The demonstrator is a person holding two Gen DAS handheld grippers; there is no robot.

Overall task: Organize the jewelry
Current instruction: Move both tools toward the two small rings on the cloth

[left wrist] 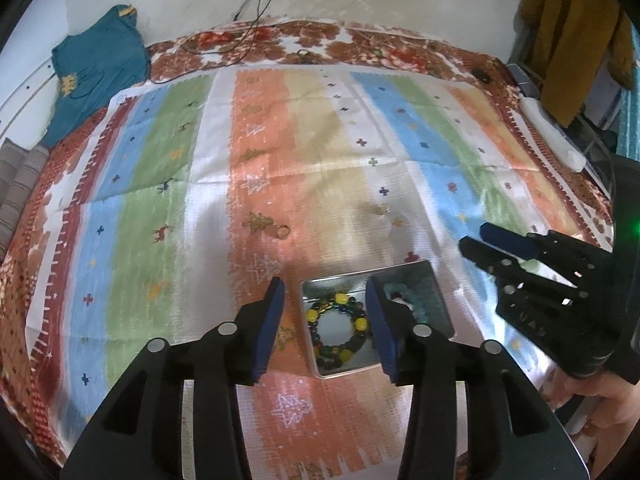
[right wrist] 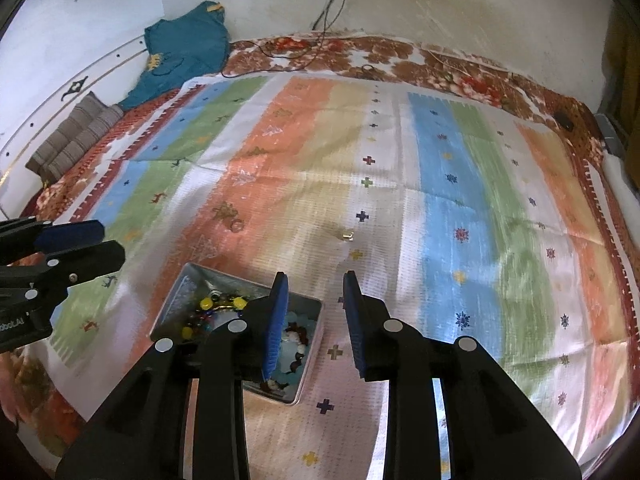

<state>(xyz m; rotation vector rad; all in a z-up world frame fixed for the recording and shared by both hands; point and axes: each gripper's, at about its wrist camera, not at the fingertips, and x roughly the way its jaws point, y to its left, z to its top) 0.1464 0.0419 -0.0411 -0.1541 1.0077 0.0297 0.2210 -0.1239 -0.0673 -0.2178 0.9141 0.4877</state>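
Note:
A metal tin (left wrist: 436, 280) lies on the striped cloth and also shows in the right wrist view (right wrist: 176, 300). It holds a multicoloured bead bracelet (left wrist: 340, 328) (right wrist: 212, 312) and pale blue and white beads (left wrist: 416, 300) (right wrist: 294, 344). A small ring (left wrist: 282, 232) (right wrist: 237, 225) and a small gold piece (left wrist: 378, 210) (right wrist: 347, 235) lie loose on the cloth beyond the tin. My left gripper (left wrist: 326, 292) is open and empty over the tin. My right gripper (right wrist: 314, 284) is open and empty just right of the tin; it also appears in the left wrist view (left wrist: 474, 238).
The striped cloth (left wrist: 256, 152) covers a floral bedspread. A teal garment (left wrist: 96, 72) and striped pillows (right wrist: 72, 136) lie at the far left. Cables (left wrist: 240, 36) run down the wall. A mustard garment (left wrist: 576, 32) hangs at the right, above a white object (left wrist: 552, 136).

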